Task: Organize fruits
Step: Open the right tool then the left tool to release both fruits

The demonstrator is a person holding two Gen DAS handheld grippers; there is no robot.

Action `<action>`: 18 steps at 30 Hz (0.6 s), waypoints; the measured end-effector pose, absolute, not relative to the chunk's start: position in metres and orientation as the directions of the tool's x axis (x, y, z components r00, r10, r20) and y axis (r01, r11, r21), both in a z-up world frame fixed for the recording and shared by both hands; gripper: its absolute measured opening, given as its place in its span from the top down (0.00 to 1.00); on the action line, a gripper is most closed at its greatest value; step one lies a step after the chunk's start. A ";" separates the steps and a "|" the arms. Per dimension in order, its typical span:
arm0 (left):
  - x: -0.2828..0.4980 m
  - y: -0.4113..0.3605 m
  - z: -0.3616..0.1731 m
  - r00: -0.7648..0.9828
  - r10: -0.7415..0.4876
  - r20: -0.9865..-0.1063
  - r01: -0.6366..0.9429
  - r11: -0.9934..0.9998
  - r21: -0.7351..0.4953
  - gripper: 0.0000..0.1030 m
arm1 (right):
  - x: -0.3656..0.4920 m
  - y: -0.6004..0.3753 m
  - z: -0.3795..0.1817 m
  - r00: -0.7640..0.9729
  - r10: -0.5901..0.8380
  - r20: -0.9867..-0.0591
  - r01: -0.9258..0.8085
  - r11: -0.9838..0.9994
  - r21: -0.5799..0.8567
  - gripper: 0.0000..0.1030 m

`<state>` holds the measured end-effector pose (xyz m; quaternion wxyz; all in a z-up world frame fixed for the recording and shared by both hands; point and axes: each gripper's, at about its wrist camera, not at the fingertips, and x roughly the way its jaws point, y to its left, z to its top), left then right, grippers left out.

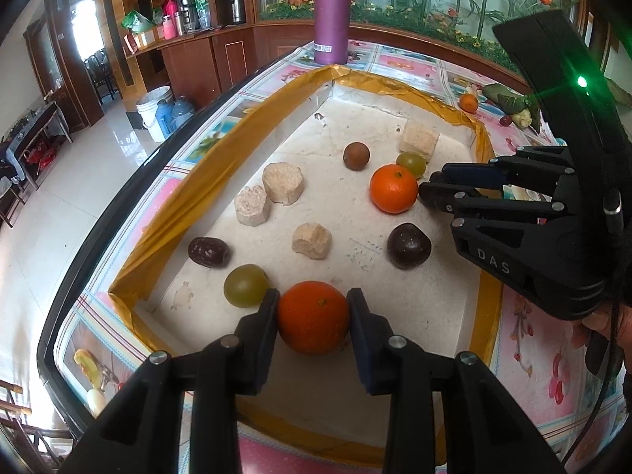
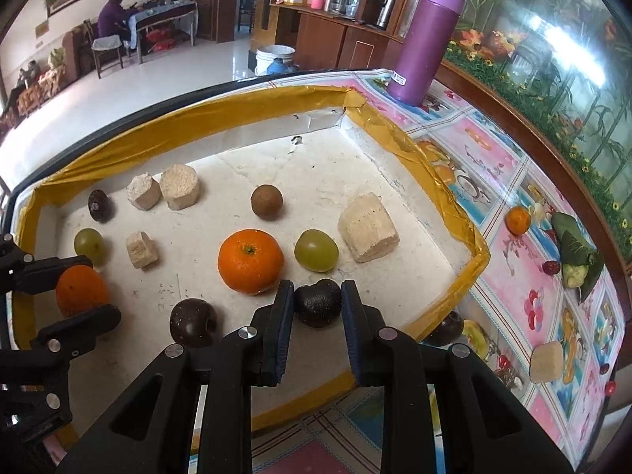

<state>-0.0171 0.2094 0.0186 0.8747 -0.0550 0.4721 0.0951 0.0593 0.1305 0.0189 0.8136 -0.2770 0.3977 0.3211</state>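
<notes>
A white foam tray [image 1: 221,150] with gold tape rim [image 2: 446,181] holds fruits and beige blocks. My left gripper [image 1: 313,312] is shut on an orange [image 1: 313,318] at the tray's near edge; it also shows in the right wrist view [image 2: 81,290]. My right gripper [image 2: 317,302] is shut on a dark wrinkled fruit [image 2: 318,304] just above the tray floor. A second orange [image 2: 251,260], two green grapes [image 2: 316,250] [image 2: 89,245], a brown round fruit [image 2: 267,202] and dark fruits [image 2: 193,322] [image 2: 100,205] lie in the tray.
A purple bottle [image 2: 424,39] stands beyond the tray's far corner. On the patterned tablecloth to the right lie a small orange [image 2: 518,220], a leaf-wrapped item [image 2: 576,252], a beige block [image 2: 547,361] and small red fruits. Several beige blocks [image 2: 367,227] sit in the tray.
</notes>
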 end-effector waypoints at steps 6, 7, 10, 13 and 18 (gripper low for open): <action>-0.019 0.210 0.019 0.541 0.099 -0.835 -0.217 0.976 -0.025 0.64 | 0.059 0.133 0.016 0.472 0.274 -0.838 -0.747 0.630 -0.214 0.72; -0.020 0.210 0.019 0.543 0.093 -0.834 -0.214 0.976 -0.031 0.64 | 0.059 0.131 0.017 0.473 0.278 -0.836 -0.744 0.634 -0.211 0.72; -0.022 0.210 0.021 0.552 0.084 -0.830 -0.209 0.977 -0.040 0.63 | 0.057 0.128 0.021 0.471 0.293 -0.832 -0.737 0.648 -0.190 0.71; -0.025 0.208 0.024 0.564 0.085 -0.822 -0.201 0.979 -0.037 0.57 | 0.052 0.123 0.026 0.485 0.299 -0.822 -0.725 0.663 -0.187 0.71; -0.030 0.205 0.028 0.577 0.094 -0.812 -0.199 0.980 -0.028 0.51 | 0.044 0.105 0.040 0.496 0.328 -0.804 -0.700 0.699 -0.147 0.71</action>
